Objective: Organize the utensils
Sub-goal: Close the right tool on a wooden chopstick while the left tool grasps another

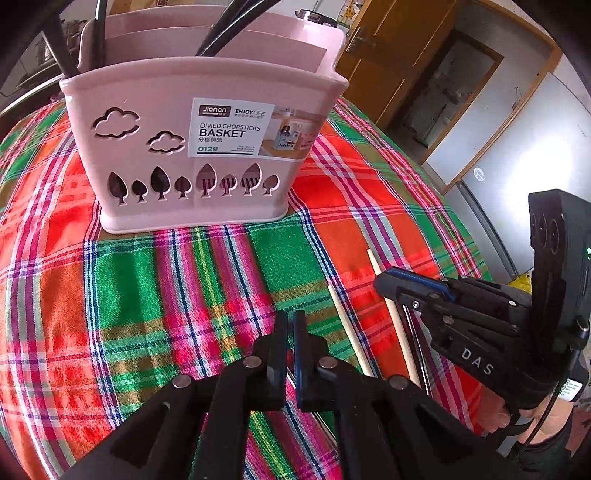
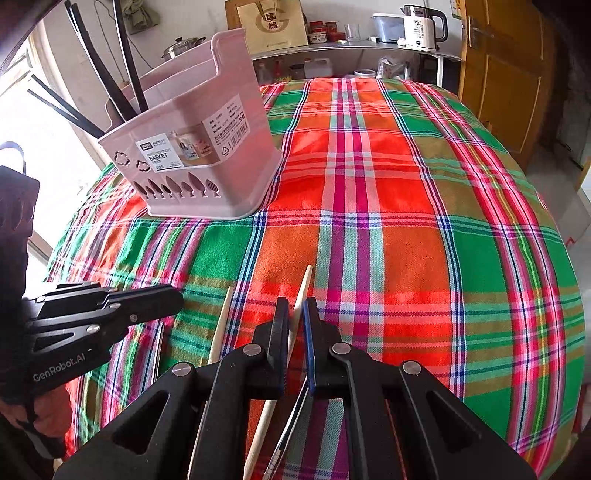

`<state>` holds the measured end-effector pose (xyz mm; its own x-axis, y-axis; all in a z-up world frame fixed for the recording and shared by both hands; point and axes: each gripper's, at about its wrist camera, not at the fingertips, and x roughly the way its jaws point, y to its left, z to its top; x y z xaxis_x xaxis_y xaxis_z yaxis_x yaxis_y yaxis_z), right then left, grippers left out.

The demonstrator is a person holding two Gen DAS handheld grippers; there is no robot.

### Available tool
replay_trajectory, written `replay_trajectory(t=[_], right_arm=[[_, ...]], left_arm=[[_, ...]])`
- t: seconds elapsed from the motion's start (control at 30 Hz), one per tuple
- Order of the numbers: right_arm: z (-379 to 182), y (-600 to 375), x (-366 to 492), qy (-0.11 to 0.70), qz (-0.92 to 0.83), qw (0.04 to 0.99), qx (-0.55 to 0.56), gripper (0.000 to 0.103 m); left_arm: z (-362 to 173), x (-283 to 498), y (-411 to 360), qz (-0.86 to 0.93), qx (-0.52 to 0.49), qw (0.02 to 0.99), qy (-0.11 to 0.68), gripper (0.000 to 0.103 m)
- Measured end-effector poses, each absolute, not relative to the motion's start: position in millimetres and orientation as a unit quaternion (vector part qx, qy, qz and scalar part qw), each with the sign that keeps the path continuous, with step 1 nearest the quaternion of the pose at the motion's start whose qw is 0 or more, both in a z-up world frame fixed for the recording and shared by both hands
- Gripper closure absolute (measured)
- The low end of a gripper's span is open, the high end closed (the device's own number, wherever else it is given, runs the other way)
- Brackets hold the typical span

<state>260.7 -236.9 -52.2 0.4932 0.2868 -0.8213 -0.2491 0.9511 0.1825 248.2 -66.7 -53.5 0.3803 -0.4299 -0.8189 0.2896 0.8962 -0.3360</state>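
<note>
A pink divided chopstick basket (image 1: 192, 147) stands on the plaid tablecloth and holds several black chopsticks (image 1: 99, 33); it also shows in the right wrist view (image 2: 199, 158). Two light wooden chopsticks (image 1: 347, 325) (image 1: 395, 321) lie on the cloth at the right, with a dark utensil beside them. My left gripper (image 1: 290, 317) is shut and empty, low over the cloth. My right gripper (image 2: 295, 306) is shut on one wooden chopstick (image 2: 304, 284), which lies between its fingers. The second wooden chopstick (image 2: 221, 321) lies just left of it. A dark utensil (image 2: 291, 424) runs under the right gripper.
The plaid cloth (image 2: 406, 221) covers the whole table. A wooden door (image 2: 506, 74) stands at the back right. A shelf with a kettle (image 2: 421, 29), jars and a bag runs behind the table. The left gripper body (image 2: 92, 314) sits left of the chopsticks.
</note>
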Motion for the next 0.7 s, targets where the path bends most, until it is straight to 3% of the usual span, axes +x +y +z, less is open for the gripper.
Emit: replay_trajectory(t=[0.47,0.7], right_arm=[[-27,-248,270,0.472,0.171,0.863,0.051,0.098],[-14,-273,261,0.466,0.155,0.87,0.038,0.098]], left_arm=[[-47,238,-64,-0.227,-0.081,0.824,0.514,0.101],[-49,239,-89,-0.23,-0.072,0.818,0.522,0.088]])
